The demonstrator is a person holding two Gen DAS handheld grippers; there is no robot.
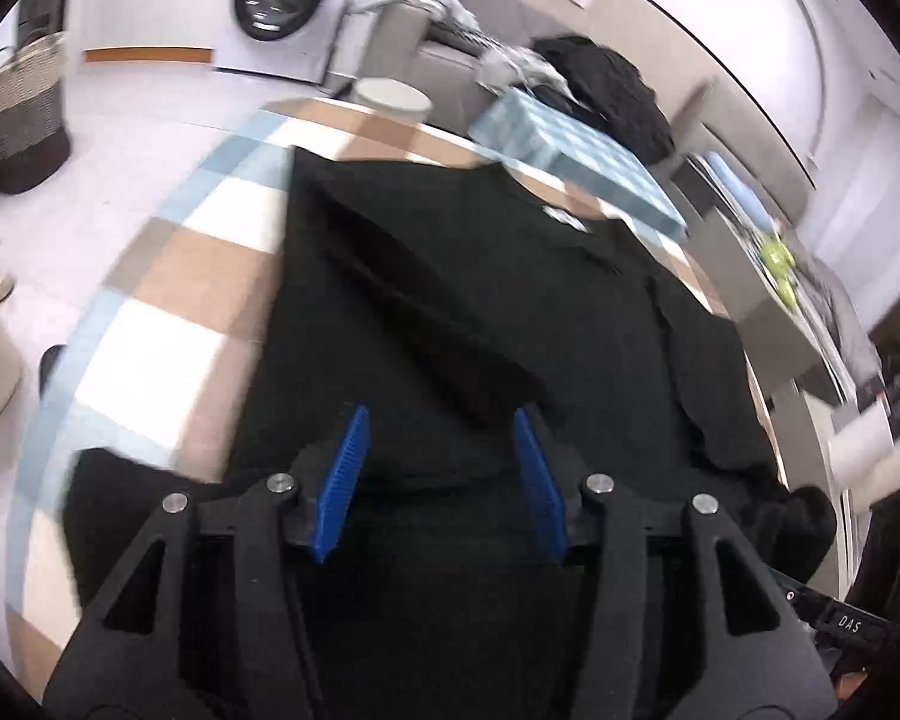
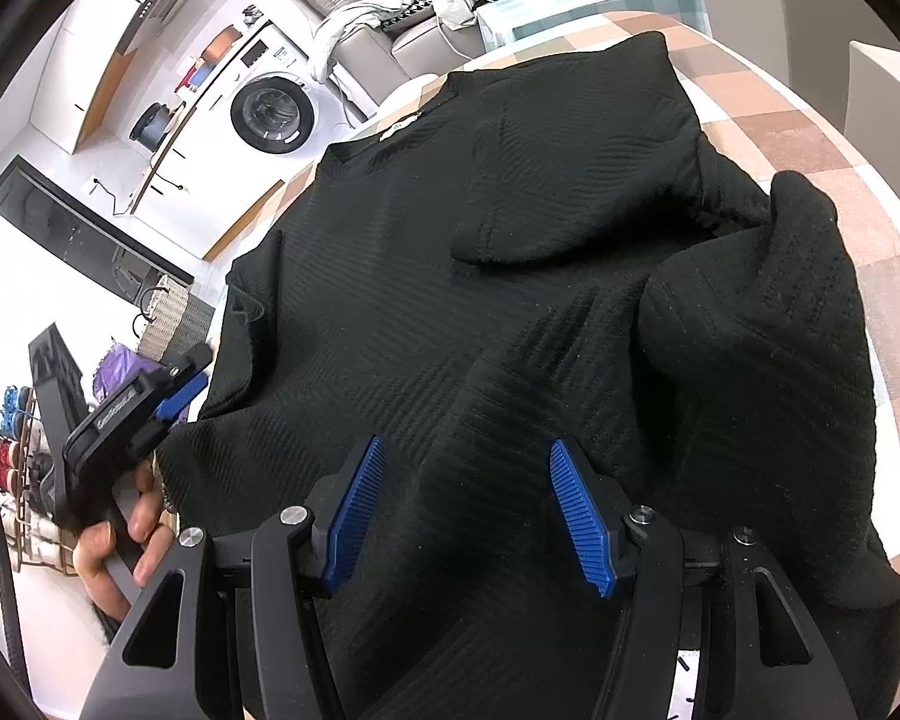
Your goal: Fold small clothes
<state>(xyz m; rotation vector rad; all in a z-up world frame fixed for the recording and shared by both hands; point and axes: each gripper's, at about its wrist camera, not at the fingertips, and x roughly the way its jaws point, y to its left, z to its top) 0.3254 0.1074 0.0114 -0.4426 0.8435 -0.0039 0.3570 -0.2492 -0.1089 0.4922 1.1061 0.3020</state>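
A black ribbed top [image 2: 420, 240] lies spread on the checked tablecloth [image 2: 780, 120], neck label toward the far edge. One sleeve is folded in over the chest, and the right side is bunched up in a hump [image 2: 798, 300]. My right gripper [image 2: 467, 443] hovers open over the lower part of the top, blue pads apart with nothing between them. In the blurred left wrist view, my left gripper [image 1: 441, 414] is open above the same top [image 1: 480, 270]. From the right wrist view, a hand holds that left gripper [image 2: 174, 396] at the top's left edge.
A washing machine [image 2: 273, 114] and a woven basket [image 2: 174, 312] stand beyond the table's left side. A sofa [image 2: 390, 12] heaped with clothes lies behind, beside a pale blue checked cloth [image 1: 570, 150] and a dark clothes pile [image 1: 612, 84]. A shoe rack [image 2: 18, 480] stands at the far left.
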